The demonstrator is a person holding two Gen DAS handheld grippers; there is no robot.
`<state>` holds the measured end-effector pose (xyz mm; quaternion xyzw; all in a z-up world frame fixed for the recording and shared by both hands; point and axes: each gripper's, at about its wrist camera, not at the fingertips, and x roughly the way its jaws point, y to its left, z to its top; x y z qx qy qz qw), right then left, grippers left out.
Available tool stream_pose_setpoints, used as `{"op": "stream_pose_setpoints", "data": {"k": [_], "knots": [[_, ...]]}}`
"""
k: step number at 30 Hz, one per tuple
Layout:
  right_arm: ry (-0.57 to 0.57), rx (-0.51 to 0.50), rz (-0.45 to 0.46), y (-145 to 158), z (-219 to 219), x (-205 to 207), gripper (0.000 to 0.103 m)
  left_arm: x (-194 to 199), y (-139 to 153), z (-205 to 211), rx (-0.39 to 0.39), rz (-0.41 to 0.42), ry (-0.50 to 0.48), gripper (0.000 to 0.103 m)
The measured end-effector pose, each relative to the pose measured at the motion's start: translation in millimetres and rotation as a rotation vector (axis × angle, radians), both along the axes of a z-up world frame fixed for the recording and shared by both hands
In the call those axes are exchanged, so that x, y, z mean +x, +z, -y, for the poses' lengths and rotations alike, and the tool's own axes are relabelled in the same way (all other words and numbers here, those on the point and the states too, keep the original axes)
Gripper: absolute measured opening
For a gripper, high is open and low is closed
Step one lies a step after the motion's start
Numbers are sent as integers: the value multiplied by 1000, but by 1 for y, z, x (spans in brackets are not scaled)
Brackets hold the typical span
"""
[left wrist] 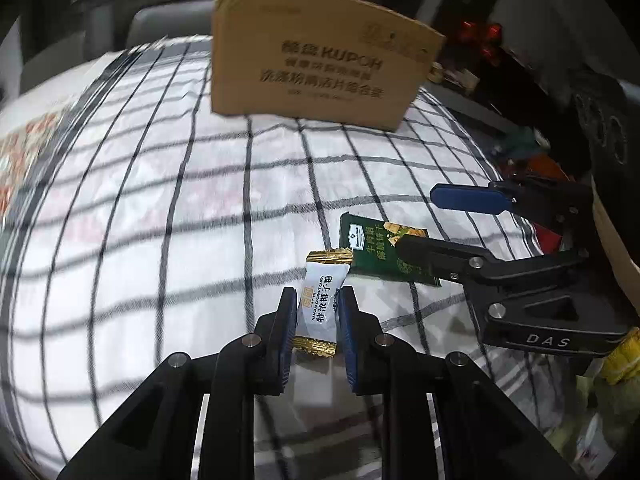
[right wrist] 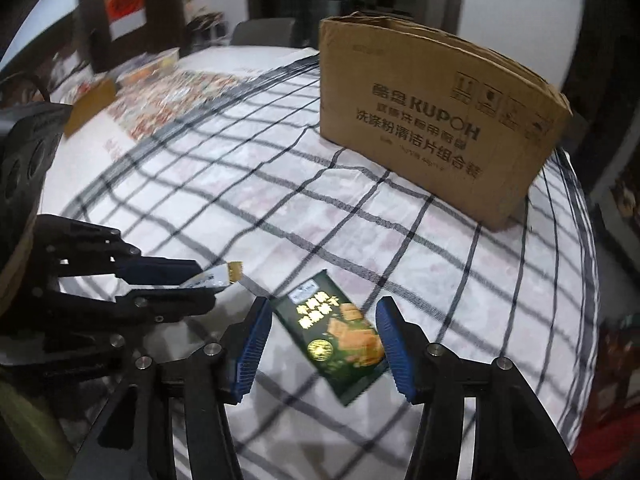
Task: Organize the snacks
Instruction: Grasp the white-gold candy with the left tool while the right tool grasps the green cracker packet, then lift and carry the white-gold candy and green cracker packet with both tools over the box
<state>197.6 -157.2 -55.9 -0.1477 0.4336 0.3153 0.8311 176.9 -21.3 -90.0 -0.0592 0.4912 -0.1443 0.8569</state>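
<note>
Left gripper [left wrist: 318, 300] clamps the white candy [left wrist: 318, 302]; right gripper [right wrist: 320, 340], wide open, straddles the green packet [right wrist: 336, 332], whose slick wrapper may slip sideways.

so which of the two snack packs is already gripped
The white coconut candy with gold ends, pinched by the left gripper. The green biscuit packet only lies on the checked cloth between the right gripper's open fingers.

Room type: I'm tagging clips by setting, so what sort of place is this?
Probably a home dining room: a table under a checked tablecloth, a chair back behind it, and a reused cardboard box among household clutter.
</note>
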Motion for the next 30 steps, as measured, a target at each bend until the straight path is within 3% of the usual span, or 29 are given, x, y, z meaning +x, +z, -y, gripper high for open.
{"op": "stream_pose_setpoints", "data": {"k": [4, 16, 30], "knots": [[136, -28, -20, -5, -4, 4, 55, -3, -2, 7, -5, -21, 43, 22], [332, -128, -84, -33, -16, 18, 55, 3, -3, 15, 1, -54, 98, 22], [256, -74, -97, -42, -12, 22, 51, 7, -6, 12, 12, -60, 117, 22]]}}
